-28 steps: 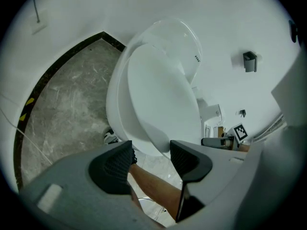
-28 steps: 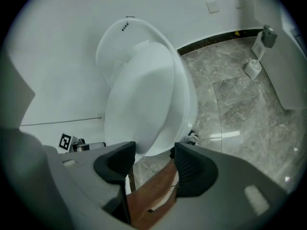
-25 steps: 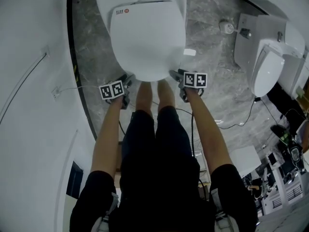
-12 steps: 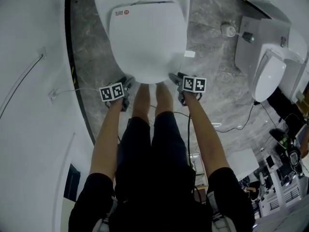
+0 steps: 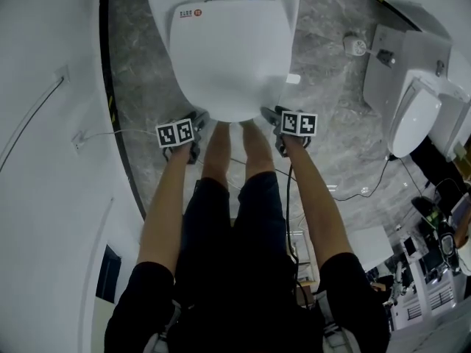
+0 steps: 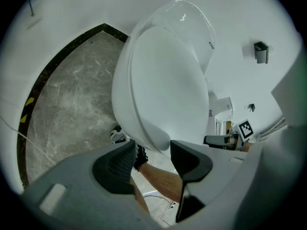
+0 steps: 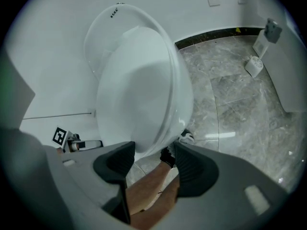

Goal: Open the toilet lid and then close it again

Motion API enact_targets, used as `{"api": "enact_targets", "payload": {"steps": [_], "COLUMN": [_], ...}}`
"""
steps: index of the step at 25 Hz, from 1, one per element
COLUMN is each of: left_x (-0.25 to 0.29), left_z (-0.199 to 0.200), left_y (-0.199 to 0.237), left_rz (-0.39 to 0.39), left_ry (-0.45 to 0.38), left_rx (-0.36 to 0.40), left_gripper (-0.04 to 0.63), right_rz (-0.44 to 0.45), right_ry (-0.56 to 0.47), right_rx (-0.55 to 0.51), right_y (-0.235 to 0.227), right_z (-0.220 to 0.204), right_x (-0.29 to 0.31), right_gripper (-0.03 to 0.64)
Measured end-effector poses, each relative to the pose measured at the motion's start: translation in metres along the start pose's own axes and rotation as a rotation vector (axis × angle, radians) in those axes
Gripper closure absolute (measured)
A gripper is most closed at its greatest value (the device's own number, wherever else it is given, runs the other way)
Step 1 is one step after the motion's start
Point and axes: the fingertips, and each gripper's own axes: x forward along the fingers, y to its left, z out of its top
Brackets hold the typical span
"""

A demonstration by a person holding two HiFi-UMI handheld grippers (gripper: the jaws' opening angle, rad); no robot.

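Note:
A white toilet with its lid [image 5: 228, 50] lying shut stands in front of me on the grey marble floor. My left gripper [image 5: 194, 122] is at the lid's front left edge and my right gripper [image 5: 269, 115] at its front right edge. In the left gripper view the left gripper [image 6: 152, 146] is open, with the front rim of the lid [image 6: 165, 85] just ahead of the gap. In the right gripper view the right gripper [image 7: 153, 150] is open too, close under the front edge of the lid [image 7: 139, 90]. Neither gripper holds anything.
The person's bare legs [image 5: 228, 153] and dark shoes stand between the grippers, right at the toilet's front. A curved white wall [image 5: 51, 160] runs along the left. A second toilet [image 5: 412, 116], a cable [image 5: 360, 190] and a small round fitting [image 5: 355, 46] are on the right.
Both grippers stay at the toilet's front corners with their jaws apart. Only the head view has shifted slightly.

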Motion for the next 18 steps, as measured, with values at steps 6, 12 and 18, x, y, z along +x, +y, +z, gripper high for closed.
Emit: {"api": "enact_targets", "payload": {"steps": [6,12,18], "left_x": [0.005,0.011,0.013], "left_z": [0.001,0.003,0.003], "left_y": [0.01,0.012,0.016], "left_rz": [0.01,-0.009,-0.035], "left_ry": [0.022,0.037,0.036], "left_rx": [0.01,0.015,0.009], "left_gripper": [0.357,0.357,0.335], "right_rz": [-0.032,-0.051,-0.031], "right_ry": [0.009,0.013,-0.025], "right_rx": [-0.01,-0.028,-0.018], "right_y": [-0.004,-0.009,-0.009], "right_z": [0.001,0.003,0.004], "right_x": [0.009,0.014,0.016], "right_gripper": [0.36,0.36,0.36]}}
